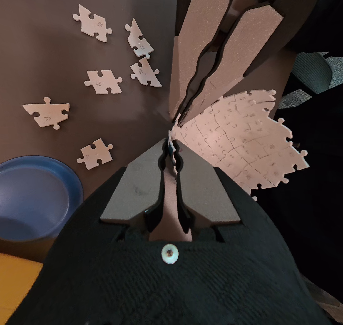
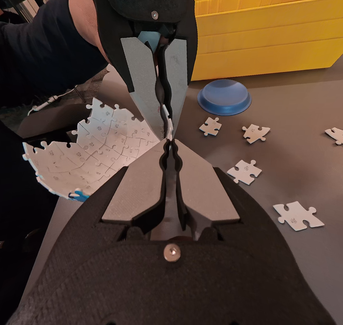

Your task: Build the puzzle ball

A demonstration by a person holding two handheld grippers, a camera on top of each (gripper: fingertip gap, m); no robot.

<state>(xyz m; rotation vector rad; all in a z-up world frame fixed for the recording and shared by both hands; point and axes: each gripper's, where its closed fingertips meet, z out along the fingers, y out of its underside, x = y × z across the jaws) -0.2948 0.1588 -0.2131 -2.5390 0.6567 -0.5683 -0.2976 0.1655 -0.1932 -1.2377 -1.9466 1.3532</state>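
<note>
The partial puzzle ball [image 1: 241, 141] is a curved white shell of joined numbered pieces [image 2: 92, 149], held in the air past the table's edge. My left gripper [image 1: 170, 144] is shut on the shell's rim. It comes in from the top of the right wrist view [image 2: 167, 130]. My right gripper [image 2: 170, 142] is shut on a white piece at the same rim, tip to tip with the left. It comes in from the top of the left wrist view [image 1: 176, 121]. I cannot tell whether that piece is locked in.
Several loose white pieces [image 1: 104, 82] lie on the dark table [image 2: 278, 177], such as one near me [image 2: 298, 216]. A blue dish [image 2: 224, 97] [image 1: 37, 195] sits before a yellow bin [image 2: 269, 37]. A person's arm [image 2: 46, 47] is at the left. Both grippers' tips are close together, under 4 cm apart.
</note>
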